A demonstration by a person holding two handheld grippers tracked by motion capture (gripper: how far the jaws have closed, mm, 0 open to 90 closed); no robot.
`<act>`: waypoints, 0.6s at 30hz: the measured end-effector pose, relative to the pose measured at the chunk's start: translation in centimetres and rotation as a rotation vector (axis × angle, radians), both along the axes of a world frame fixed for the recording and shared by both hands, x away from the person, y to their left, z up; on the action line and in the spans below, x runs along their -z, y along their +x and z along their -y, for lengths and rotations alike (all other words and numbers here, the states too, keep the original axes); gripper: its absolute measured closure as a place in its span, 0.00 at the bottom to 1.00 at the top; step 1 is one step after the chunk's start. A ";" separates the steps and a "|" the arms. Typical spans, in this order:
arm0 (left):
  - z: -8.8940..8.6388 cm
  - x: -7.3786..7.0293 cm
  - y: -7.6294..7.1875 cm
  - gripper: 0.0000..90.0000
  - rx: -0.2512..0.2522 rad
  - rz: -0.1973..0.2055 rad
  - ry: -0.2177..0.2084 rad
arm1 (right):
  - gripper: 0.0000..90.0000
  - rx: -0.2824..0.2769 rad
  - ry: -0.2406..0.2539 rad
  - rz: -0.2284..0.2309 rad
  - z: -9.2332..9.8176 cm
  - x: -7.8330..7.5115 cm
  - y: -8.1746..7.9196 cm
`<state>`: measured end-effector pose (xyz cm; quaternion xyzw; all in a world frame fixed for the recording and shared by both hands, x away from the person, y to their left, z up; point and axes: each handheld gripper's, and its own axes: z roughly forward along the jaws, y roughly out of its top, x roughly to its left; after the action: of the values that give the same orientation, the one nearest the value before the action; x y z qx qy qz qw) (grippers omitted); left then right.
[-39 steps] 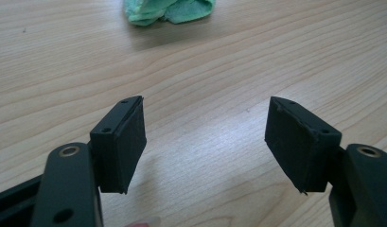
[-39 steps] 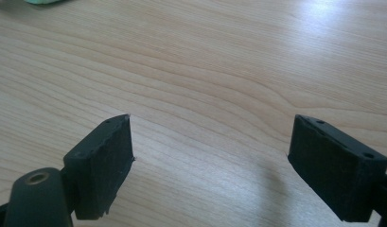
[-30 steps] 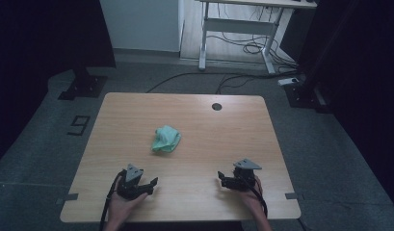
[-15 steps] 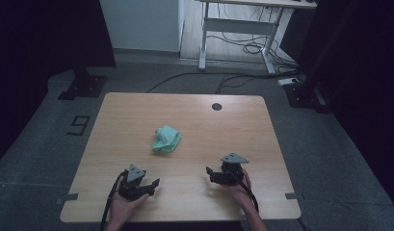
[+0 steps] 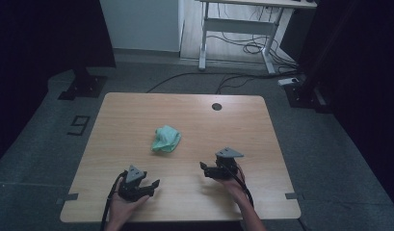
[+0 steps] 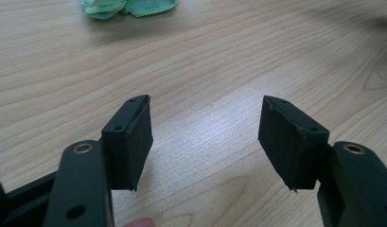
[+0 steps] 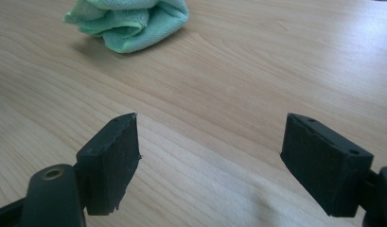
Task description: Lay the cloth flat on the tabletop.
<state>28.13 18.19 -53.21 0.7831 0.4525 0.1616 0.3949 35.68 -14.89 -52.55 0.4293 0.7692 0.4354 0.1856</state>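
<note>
Green cloth (image 5: 166, 138): scrunched into a loose wad mid-table, nearer the left side, ahead of both hands; bunched rather than spread, so plenty of folds to pinch.
Wood tabletop (image 5: 137, 110): bare apart from the cloth and a dark round grommet (image 5: 216, 106) near the far edge, so nothing in the way of a straight reach.
Left gripper (image 5: 156, 183): parked low at the near edge, pads well apart after closing in just a touch, nothing but table between them; in the left gripper view (image 6: 205, 137), cloth (image 6: 127, 6) barely peeking at the top, so well short of it.
Right gripper (image 5: 203, 165): held a bit above the table, nose turned toward the cloth; pads spread wide, having eased in a hair too, gripping nothing.
Right gripper view (image 7: 207, 161): cloth (image 7: 129, 23) up and to the left of the gap, near but not lined up yet.
Why like this: looks like wide jaws kept ready to take a thick fold, right hand probably leading while left waits to grab the other side.
Stage: guessing approach only, cloth untouched.
</note>
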 end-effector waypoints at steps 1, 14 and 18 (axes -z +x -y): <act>0.1 0.0 0.0 0.40 0.001 0.003 0.005 | 0.22 -0.005 0.000 0.001 -0.2 -0.1 0.1; 0.0 0.0 -0.1 0.40 -0.009 -0.002 0.010 | 0.23 -0.047 0.008 0.009 -3.0 -1.4 2.0; -0.1 0.1 -0.1 0.40 -0.008 -0.008 0.010 | 0.22 -0.062 0.011 0.010 -4.2 -1.8 2.6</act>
<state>28.03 18.30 -53.27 0.7838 0.4564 0.1624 0.3887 38.28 -10.72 -50.71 0.4041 0.7787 0.4475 0.1736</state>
